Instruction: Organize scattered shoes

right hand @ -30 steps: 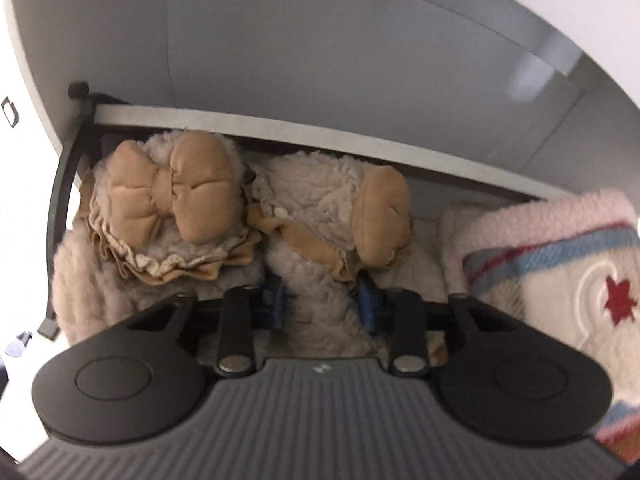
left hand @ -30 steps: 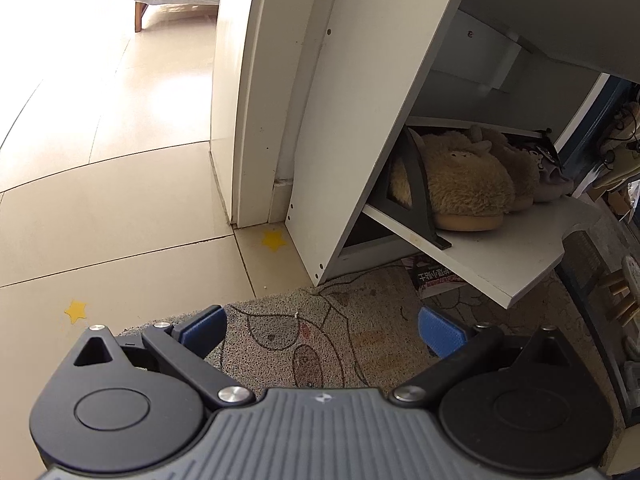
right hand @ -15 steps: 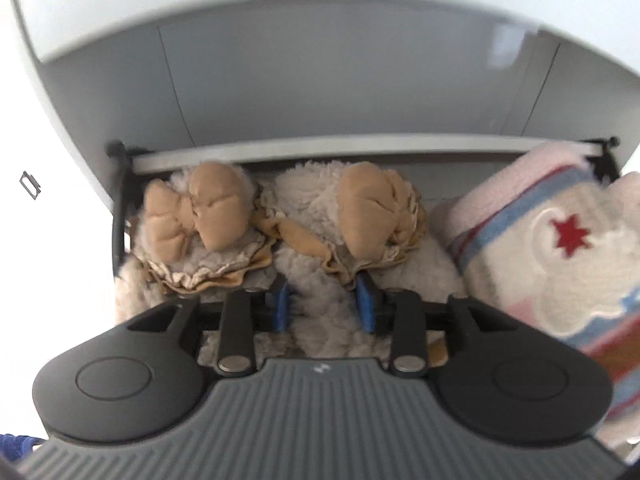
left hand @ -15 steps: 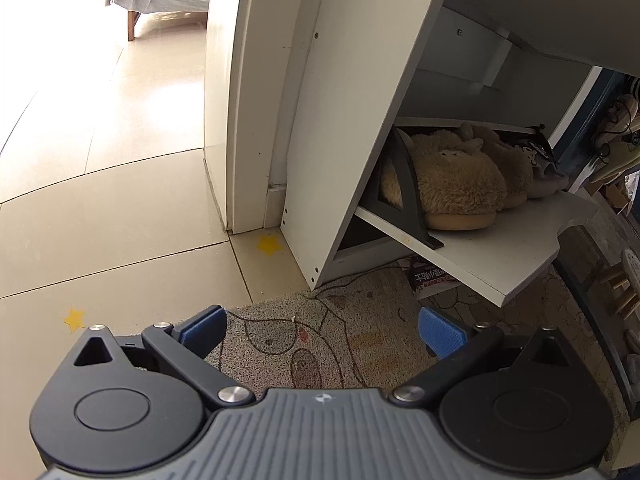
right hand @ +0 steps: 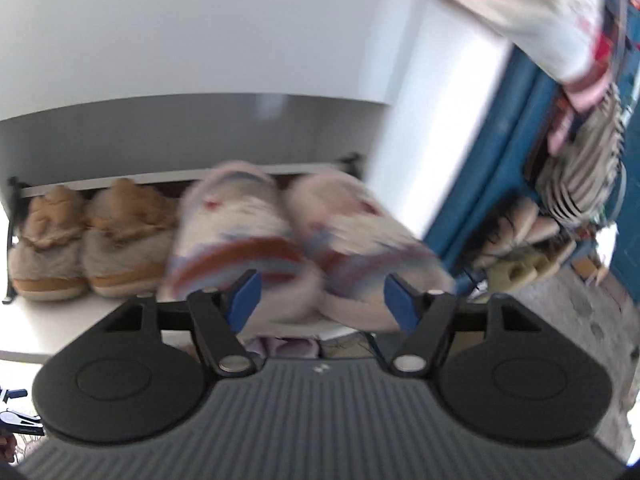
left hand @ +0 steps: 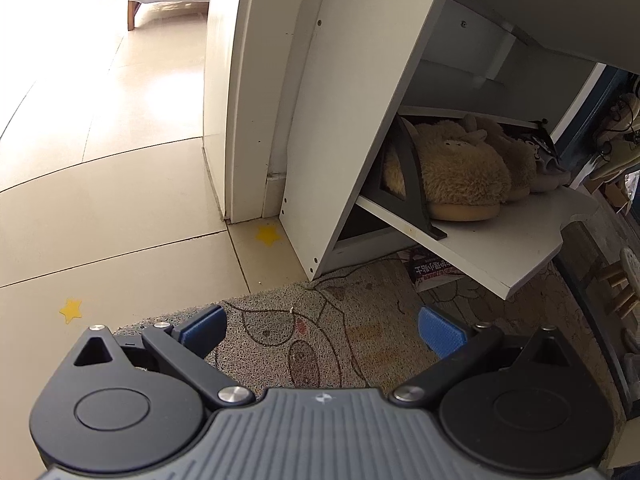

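In the right wrist view two tan fluffy slippers with bows (right hand: 88,240) and two pink striped slippers (right hand: 280,248) stand side by side on the white pull-down shelf (right hand: 80,320) of the shoe cabinet. My right gripper (right hand: 322,300) is open and empty, just in front of the pink pair; the view is blurred. In the left wrist view my left gripper (left hand: 322,328) is open and empty above the patterned doormat (left hand: 340,320). The same shelf (left hand: 500,236) with the tan slippers (left hand: 460,176) lies ahead to the right.
The white cabinet side panel (left hand: 340,100) and a door frame (left hand: 240,80) stand ahead. A magazine (left hand: 432,272) lies under the shelf. Pale tiled floor (left hand: 100,180) stretches left. A blue rack with more footwear (right hand: 520,248) and hanging cloths (right hand: 580,40) stand at right.
My right gripper has opened, let go of the tan slipper, and pulled back and to the right out of the cabinet. The left gripper has barely shifted.
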Demonstrator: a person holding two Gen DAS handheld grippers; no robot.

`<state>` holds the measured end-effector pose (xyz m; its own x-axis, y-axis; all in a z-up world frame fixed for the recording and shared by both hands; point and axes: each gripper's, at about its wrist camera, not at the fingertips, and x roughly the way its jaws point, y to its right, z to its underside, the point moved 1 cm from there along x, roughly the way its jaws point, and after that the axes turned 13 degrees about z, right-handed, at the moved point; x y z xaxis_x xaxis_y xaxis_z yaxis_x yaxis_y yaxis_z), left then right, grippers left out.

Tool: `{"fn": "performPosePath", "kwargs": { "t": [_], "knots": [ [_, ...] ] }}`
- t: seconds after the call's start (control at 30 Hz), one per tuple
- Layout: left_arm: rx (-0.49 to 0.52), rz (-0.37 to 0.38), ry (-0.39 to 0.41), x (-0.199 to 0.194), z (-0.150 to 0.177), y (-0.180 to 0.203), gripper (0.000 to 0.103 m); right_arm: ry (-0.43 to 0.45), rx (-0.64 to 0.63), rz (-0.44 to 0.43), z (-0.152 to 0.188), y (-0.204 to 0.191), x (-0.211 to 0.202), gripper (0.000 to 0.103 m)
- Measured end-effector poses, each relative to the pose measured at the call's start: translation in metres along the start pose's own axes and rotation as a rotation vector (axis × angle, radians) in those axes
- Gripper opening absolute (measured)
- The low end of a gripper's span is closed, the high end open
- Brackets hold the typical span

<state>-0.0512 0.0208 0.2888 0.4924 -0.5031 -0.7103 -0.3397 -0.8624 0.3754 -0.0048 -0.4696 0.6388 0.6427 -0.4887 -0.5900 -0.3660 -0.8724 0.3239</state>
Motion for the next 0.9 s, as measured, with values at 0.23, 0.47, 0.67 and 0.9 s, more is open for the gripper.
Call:
{"fn": "performPosePath", "kwargs": {
  "t": [0.23,0.47,0.67,0.9],
  "knots": [
    [0.010,-0.011,-0.004,0.003,-0.001,0.003,0.102,-0.028,-0.015,0.036,0.000,-0.001,0.037,0.082],
    [0.026,-0.024,-0.018,0.011,-0.003,0.007,0.102,-0.031,0.041,-0.054,-0.018,0.006,0.060,0.068],
    [0.050,-0.005,-0.007,0.007,-0.003,0.019,0.103,-0.051,0.069,-0.088,-0.011,0.002,0.079,0.068],
    [0.040,-0.028,-0.004,0.000,-0.005,0.008,0.102,0.039,0.211,-0.166,-0.006,0.020,0.048,0.069]
  ]
}}
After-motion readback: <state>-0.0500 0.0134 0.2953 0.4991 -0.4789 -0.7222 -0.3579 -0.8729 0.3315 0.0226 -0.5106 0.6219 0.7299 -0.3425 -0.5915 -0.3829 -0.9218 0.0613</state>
